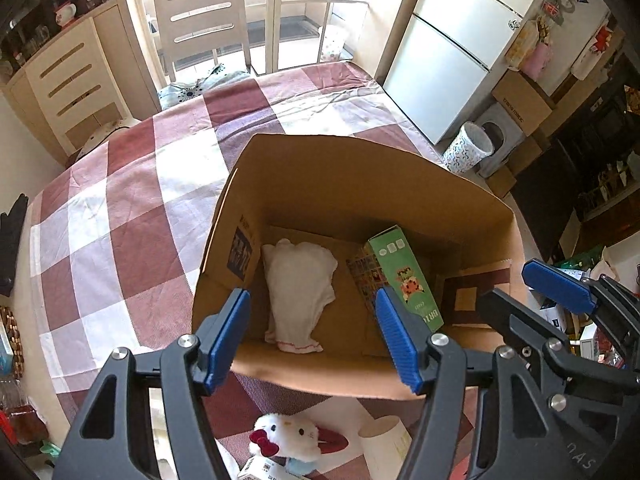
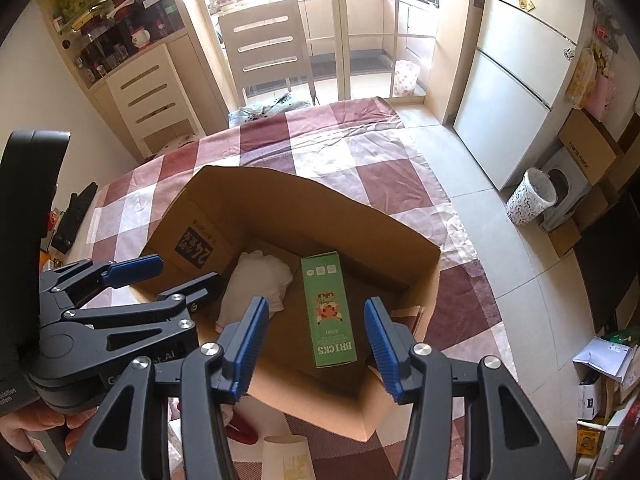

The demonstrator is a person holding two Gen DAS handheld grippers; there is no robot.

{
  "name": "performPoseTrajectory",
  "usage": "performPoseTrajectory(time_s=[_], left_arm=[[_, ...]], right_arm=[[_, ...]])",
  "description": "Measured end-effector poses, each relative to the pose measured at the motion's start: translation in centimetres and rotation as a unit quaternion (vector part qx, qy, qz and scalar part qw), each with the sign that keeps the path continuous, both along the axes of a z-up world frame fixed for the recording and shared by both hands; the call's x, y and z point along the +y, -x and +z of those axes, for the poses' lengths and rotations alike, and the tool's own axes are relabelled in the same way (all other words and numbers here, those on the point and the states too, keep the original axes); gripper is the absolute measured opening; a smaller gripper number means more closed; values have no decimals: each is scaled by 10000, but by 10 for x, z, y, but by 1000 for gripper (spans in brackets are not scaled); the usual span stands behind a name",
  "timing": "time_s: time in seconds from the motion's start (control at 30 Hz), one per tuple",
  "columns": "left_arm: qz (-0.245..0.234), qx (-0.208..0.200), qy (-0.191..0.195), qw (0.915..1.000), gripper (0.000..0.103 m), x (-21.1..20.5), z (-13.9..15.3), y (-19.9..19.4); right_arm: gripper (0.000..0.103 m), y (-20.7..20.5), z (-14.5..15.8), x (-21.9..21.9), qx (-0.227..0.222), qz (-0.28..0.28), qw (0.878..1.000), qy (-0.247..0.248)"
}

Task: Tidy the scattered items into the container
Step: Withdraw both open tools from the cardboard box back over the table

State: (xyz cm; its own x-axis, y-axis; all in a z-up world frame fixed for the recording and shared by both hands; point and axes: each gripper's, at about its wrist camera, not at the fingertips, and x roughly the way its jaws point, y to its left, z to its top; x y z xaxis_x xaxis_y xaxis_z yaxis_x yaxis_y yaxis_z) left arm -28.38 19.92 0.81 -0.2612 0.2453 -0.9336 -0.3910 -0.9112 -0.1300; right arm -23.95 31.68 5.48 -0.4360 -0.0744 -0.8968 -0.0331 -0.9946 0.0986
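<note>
**Status: box partly filled, items remaining at the near edge**

Progress. The cardboard box (image 1: 400, 184) stands open on the checked tablecloth (image 1: 120, 220) of the table. Two items already lie on its floor: a white folded cloth (image 1: 300, 292) toward 9 o'clock and a green BRICKS carton (image 2: 329, 308) toward 3 o'clock, apart from each other. Judged from this, the task is under way but not finished.

Remaining items. Outside the box, at 6 o'clock in the left wrist view, lie a white cat plush with a red bow (image 1: 286, 436), a cream paper cup (image 1: 384, 444) just beside it, and a small printed package (image 1: 260, 472), cut off by the frame edge. All three sit near the box's front wall, below the tools.

Tool state. The left tool (image 1: 314, 338) is open and empty, hovering over the front rim of the box. The right tool (image 2: 316, 350) is likewise open and empty, above the carton.

Surroundings and obstructions. The two tools are close side by side; the right one shows at 3 o'clock in the left view. The front box wall stands between the remaining items and the interior, so each item must probably be lifted over it. A chair (image 2: 266, 48), drawer cabinet (image 2: 150, 96) and refrigerator (image 2: 520, 80) are well apart from the work.
</note>
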Motion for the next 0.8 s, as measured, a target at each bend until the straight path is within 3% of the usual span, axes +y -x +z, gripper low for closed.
performPoseTrajectory(time_s=[0.8], left_arm=[[59, 286, -23, 9996, 67, -20, 34, -66]], right_arm=[[51, -57, 31, -9, 276, 201, 9994, 44]])
